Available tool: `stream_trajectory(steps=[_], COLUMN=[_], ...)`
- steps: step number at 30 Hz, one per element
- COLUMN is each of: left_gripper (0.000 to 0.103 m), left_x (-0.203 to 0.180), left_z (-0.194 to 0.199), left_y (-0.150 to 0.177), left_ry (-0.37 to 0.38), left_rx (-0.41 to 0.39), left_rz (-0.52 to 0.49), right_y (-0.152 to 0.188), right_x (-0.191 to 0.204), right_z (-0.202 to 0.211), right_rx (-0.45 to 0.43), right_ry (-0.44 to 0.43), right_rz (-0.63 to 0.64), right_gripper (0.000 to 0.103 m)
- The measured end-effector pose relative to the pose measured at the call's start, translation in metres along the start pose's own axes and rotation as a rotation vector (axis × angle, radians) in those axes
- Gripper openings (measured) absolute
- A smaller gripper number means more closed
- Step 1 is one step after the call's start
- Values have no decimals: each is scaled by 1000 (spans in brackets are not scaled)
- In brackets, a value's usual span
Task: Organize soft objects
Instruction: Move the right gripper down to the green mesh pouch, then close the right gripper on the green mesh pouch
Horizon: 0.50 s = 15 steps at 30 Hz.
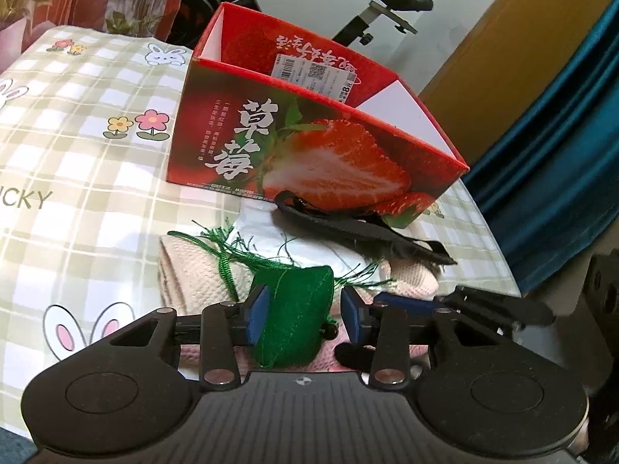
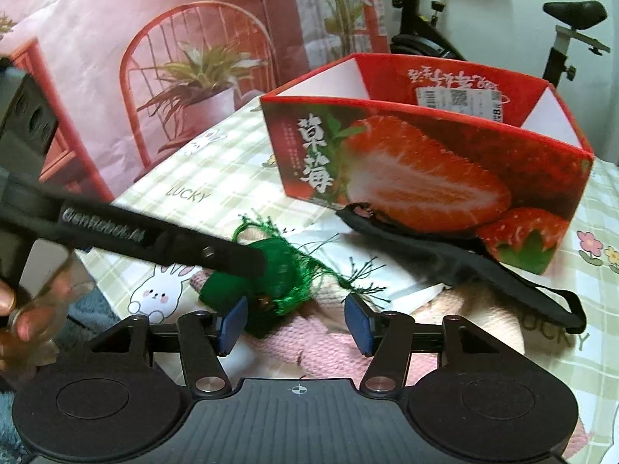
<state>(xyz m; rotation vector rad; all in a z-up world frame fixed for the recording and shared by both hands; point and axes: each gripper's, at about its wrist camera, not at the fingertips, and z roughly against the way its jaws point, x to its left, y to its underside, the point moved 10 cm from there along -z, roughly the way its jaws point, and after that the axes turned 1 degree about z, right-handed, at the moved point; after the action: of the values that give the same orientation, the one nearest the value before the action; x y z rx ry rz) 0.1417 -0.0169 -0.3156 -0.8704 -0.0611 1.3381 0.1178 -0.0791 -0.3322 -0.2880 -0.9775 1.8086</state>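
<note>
The green pouch [image 1: 294,321], a stuffed satin-like wedge with loose green tassel threads [image 1: 240,247], lay on pink knitted cloth [image 1: 185,270] on the table [image 1: 77,135]. The left claw [image 1: 303,319] stood part-open around it, one pad touching, the other apart. The right claw [image 2: 296,323] was open over the cloth, holding nothing. A black strap [image 1: 348,232] lay before the strawberry box [image 1: 309,147].
</note>
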Motion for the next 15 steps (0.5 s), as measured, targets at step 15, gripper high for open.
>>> stream_trajectory(steps=[15], left_gripper=[42], left_x=[-13], left_z=[-3], left_y=[4], left_ry=[50], left_rx=[-14], left_rz=[-14], right_y=[5], right_x=[20], right_z=[-15], right_rx=[28], right_ry=[-39], right_rz=[72], right_gripper=[57])
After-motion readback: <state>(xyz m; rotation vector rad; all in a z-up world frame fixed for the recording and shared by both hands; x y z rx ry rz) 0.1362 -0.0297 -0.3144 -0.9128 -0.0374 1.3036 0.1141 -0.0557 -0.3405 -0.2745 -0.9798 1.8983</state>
